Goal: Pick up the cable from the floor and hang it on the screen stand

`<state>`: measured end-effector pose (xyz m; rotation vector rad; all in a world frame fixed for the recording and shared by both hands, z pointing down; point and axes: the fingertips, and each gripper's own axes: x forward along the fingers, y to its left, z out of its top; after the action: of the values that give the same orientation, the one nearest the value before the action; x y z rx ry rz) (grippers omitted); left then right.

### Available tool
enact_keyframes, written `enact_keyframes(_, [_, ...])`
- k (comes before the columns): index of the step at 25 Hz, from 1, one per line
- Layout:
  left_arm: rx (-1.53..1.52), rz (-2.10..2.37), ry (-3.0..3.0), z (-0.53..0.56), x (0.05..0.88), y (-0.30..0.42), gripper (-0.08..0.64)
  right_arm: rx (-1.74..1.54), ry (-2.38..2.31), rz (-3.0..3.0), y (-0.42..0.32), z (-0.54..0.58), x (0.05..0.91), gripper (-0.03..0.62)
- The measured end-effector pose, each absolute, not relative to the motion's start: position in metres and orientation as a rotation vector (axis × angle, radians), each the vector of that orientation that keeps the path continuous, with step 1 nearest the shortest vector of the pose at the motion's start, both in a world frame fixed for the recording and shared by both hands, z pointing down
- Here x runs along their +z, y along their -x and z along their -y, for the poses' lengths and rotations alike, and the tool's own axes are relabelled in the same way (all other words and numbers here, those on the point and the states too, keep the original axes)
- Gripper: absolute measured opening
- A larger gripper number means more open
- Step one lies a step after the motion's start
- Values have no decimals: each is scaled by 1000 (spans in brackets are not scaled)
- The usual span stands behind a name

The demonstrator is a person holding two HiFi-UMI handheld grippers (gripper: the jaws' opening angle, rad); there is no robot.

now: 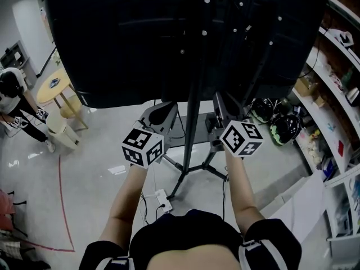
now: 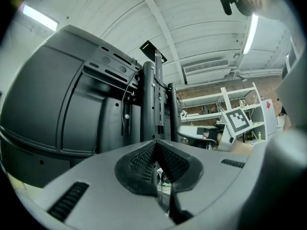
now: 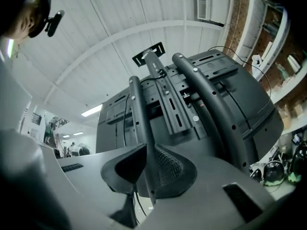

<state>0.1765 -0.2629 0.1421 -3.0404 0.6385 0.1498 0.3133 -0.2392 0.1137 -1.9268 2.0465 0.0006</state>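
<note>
Both claws are up at the back of the screen (image 1: 140,38), on either side of the stand pole (image 1: 194,117) — the left claw (image 2: 156,145) at its 9 o'clock, the right claw (image 3: 146,150) at its 3 o'clock. The left claw is closed tip to tip with nothing in it. The right claw's jaws stand a slit apart. A dark stand bar (image 3: 140,114) shows through the slit and no cable is plainly pinched there, so I read it as slightly open and holding nothing.

Where the cable is cannot be settled. A thin lead (image 3: 124,116) runs down beside that bar. Other thin leads lie on the floor (image 1: 95,196) around a white power strip (image 1: 162,201), at 6 o'clock from the pole's foot. The scene fits either a cable already draped on the stand with the claws beside it, or one down on the floor waiting to be fetched. The pictures settle no move, since they do not show which lead is meant.

Count: 2 claws, 1 screen, 1 stand, 2 curved bars on its back, 1 power strip.
</note>
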Motion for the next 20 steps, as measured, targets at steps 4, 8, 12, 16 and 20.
enact_keyframes(4, [137, -678, 2976, 245, 156, -182, 8, 33, 1982, -2107, -290, 227, 142, 69])
enact_keyframes(8, [122, -737, 2967, 221, 184, -189, 8, 23, 1995, -2220, -259, 207, 171, 44])
enact_keyframes(12, [109, -790, 3005, 200, 216, -196, 8, -32, 1983, -2280, -240, 181, 204, 38])
enact_keyframes(16, [100, -827, 3038, 184, 243, -208, 8, -81, 2022, -2305, -241, 162, 239, 34])
enact_keyframes(20, [56, -866, 3012, 171, 265, -214, 8, -107, 2091, -2244, -262, 149, 260, 26])
